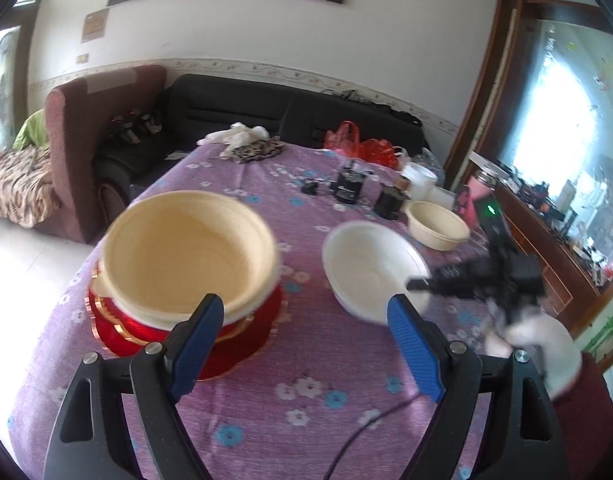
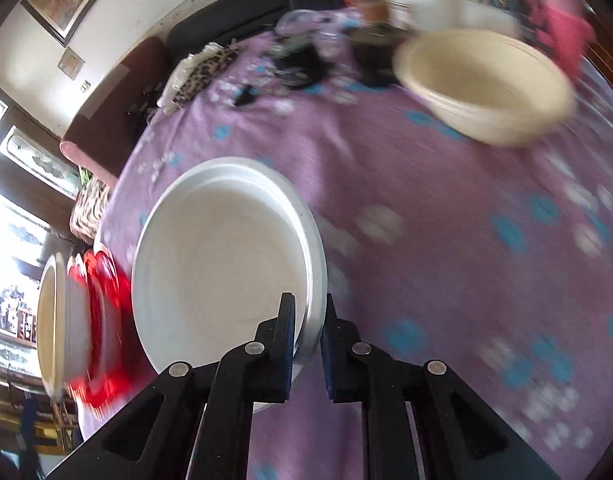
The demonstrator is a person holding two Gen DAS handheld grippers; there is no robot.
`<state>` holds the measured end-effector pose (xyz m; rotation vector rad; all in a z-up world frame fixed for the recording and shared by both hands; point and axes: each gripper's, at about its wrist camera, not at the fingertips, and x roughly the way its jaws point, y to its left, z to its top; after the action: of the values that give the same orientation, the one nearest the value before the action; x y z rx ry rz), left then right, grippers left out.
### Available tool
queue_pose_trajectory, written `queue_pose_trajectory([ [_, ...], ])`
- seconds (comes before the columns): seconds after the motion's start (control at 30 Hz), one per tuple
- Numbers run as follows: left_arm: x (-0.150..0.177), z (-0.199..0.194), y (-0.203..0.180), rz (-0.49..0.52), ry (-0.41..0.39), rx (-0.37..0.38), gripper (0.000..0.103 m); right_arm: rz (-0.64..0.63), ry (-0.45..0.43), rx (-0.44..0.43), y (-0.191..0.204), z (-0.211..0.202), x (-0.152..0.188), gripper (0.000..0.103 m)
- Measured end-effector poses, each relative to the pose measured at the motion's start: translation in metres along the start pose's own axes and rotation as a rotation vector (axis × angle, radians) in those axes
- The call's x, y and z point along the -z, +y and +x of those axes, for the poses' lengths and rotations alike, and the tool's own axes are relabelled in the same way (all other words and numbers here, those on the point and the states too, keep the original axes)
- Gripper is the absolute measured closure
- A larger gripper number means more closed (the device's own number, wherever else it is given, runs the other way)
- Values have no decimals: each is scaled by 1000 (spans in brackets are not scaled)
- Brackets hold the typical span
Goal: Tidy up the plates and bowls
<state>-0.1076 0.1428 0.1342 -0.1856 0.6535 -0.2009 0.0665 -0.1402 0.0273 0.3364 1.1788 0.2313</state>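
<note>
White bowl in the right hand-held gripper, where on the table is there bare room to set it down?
Bare purple cloth lies between the white bowl and the cream bowl. Also free: the near edge before the red plates. The far side, around the black jars, is crowded.

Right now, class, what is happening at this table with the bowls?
A person holding two grippers is sorting dishes on a purple flowered tablecloth. The right gripper is shut on the rim of a white bowl. The left gripper is open and holds nothing, near a cream bowl sitting on red plates. Another cream bowl waits farther back.
</note>
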Motion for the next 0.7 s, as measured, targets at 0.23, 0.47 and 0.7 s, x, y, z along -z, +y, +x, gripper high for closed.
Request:
queue_pose_trajectory([
  [0.23, 2, 47, -46, 44, 126, 64, 19, 49, 23, -38, -64, -42, 43, 89],
  [0.47, -2, 98, -75, 66, 209, 30, 19, 54, -90, -74, -74, -59, 56, 59],
  [0.7, -3, 146, -82, 60, 284, -10, 19, 41, -158, -71, -76, -64, 63, 59],
])
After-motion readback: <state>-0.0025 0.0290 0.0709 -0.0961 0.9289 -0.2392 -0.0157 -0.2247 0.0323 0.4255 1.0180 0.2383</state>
